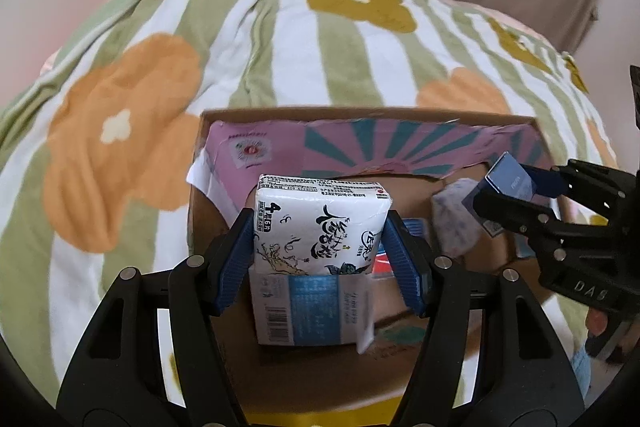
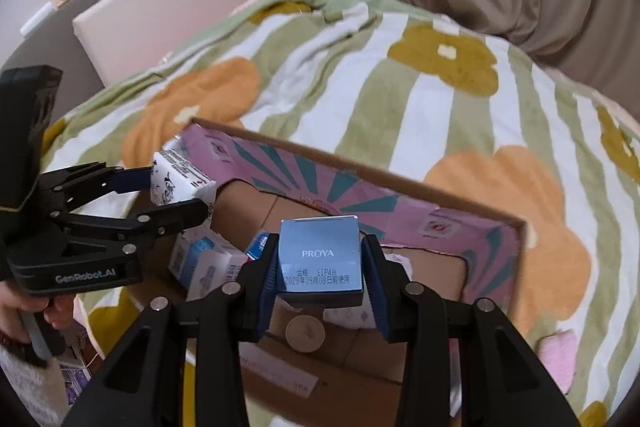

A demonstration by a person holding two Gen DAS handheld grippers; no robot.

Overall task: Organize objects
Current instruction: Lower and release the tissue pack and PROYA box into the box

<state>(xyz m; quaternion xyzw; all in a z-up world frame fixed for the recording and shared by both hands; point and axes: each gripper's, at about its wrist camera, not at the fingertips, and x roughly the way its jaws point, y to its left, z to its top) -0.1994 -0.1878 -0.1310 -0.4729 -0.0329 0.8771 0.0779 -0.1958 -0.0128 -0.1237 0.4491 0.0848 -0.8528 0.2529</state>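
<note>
Tissue pack (image 1: 320,223) upright in left tongs (image 1: 320,251), long axis vertical.

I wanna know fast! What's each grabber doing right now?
Left gripper: closed on the white tissue pack, over the cardboard box.
Right gripper: closed on the blue PROYA box.

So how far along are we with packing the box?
Done: a white-blue carton and other small packs already lie in the cardboard box. In hand: the left gripper clamps a tissue pack, the right gripper a blue PROYA box, both over the box. Left: setting both down inside.
</note>
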